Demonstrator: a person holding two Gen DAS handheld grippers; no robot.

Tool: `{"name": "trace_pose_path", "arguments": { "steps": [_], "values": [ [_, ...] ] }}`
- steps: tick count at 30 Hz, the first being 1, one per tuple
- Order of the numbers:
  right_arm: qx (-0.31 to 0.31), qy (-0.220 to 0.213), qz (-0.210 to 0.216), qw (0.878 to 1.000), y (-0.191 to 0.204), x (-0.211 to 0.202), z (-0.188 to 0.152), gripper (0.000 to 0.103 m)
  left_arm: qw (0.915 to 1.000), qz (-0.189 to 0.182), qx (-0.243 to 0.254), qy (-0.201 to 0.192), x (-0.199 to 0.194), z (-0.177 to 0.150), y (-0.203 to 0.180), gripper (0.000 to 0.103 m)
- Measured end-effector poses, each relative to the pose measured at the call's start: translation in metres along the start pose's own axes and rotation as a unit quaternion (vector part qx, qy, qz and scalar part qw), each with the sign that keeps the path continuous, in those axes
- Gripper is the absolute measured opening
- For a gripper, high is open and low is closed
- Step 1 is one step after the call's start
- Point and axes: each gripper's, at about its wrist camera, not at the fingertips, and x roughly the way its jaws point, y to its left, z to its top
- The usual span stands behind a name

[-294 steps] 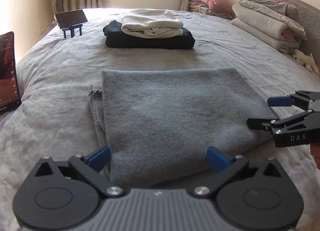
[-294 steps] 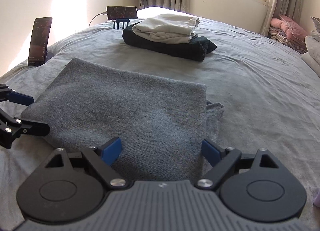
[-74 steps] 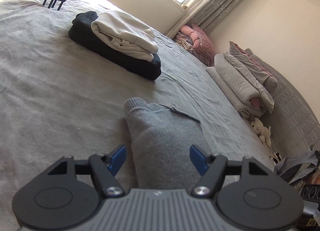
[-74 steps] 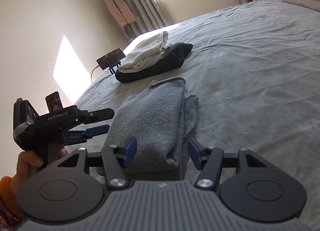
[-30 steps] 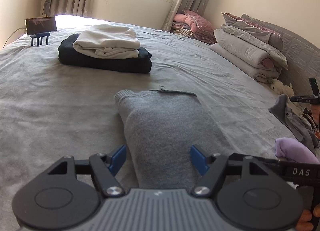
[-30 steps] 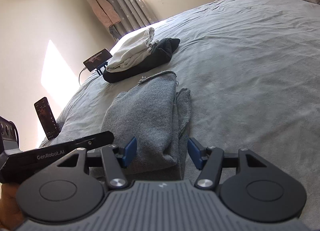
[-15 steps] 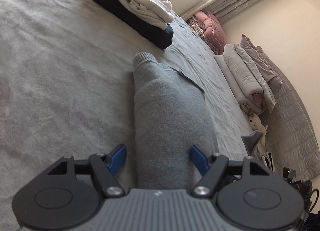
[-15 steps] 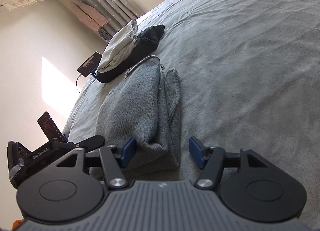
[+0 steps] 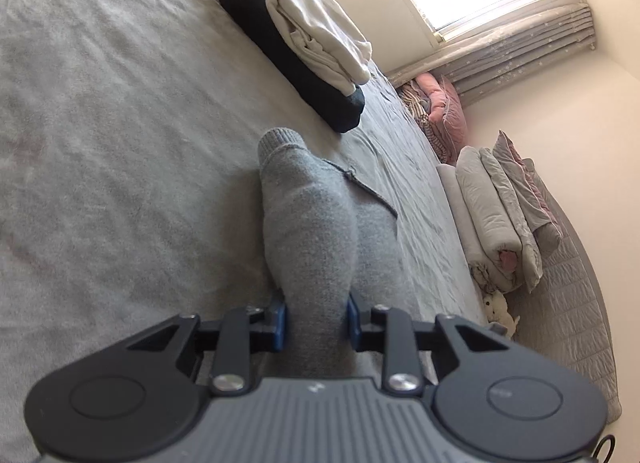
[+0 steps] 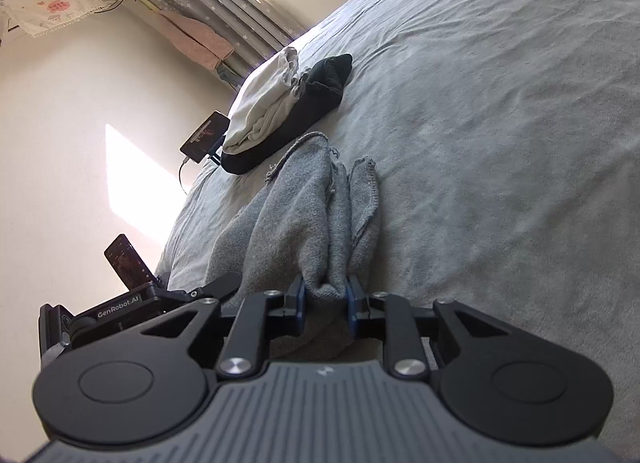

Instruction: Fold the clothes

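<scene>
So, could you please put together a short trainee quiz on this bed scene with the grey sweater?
1. True or false: the left gripper has the grey sweater between its fingers.
2. What lies on top of the folded dark garment? A) a phone B) a folded white garment C) a pink pillow
3. Fill in: the right gripper is closing on the near end of the ____.

Key
1. True; its jaws are closing on the bunched fabric.
2. B, the folded white garment.
3. Grey sweater; the cloth sits pinched between the blue pads.
</scene>
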Motion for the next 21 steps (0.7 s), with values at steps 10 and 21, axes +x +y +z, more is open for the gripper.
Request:
{"name": "trace_pose_path", "arguments": {
  "steps": [10, 21],
  "values": [
    [-0.062, 0.093, -0.023, 0.993, 0.012, -0.026, 0.017, 0.021, 0.9969, 0.035, -0.071, -0.008, -0.052, -0.062, -0.008, 0.029],
    [-0.121, 0.124, -0.073, 0.982, 0.011, -0.023, 0.006, 0.04, 0.995, 0.083, 0.055, -0.008, -0.06, -0.068, -0.009, 0.06]
  ]
}}
